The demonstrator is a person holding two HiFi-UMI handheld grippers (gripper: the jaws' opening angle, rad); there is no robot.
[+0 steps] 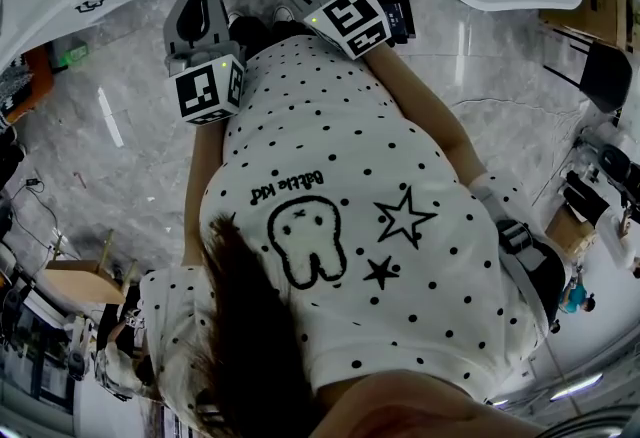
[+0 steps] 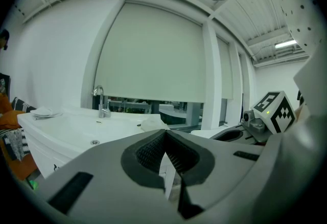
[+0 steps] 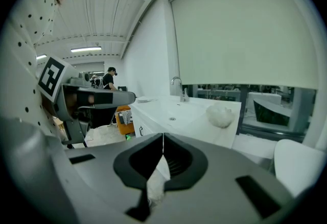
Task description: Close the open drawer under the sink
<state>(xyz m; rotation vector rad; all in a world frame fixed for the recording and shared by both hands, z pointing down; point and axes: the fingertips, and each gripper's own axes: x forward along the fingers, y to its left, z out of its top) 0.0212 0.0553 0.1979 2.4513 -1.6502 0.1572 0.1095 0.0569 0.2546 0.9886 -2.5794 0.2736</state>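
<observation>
**Fingers (image 2: 145,154) shut and empty on both grippers, facing the sink (image 3: 171,111)**

Left gripper (image 2: 164,135) and right gripper (image 3: 162,138) each have their fingers pressed together with nothing between them. Both point toward the sink and stand apart from it. A white worktop (image 3: 229,133) carries the sink. Beneath the sink are the white drawer fronts (image 3: 139,128) with dark handles; I cannot tell whether one stands open. A crumpled white wad (image 3: 220,114) lies on the worktop right of the sink, and a chrome tap (image 3: 179,89) rises behind the sink.
</observation>
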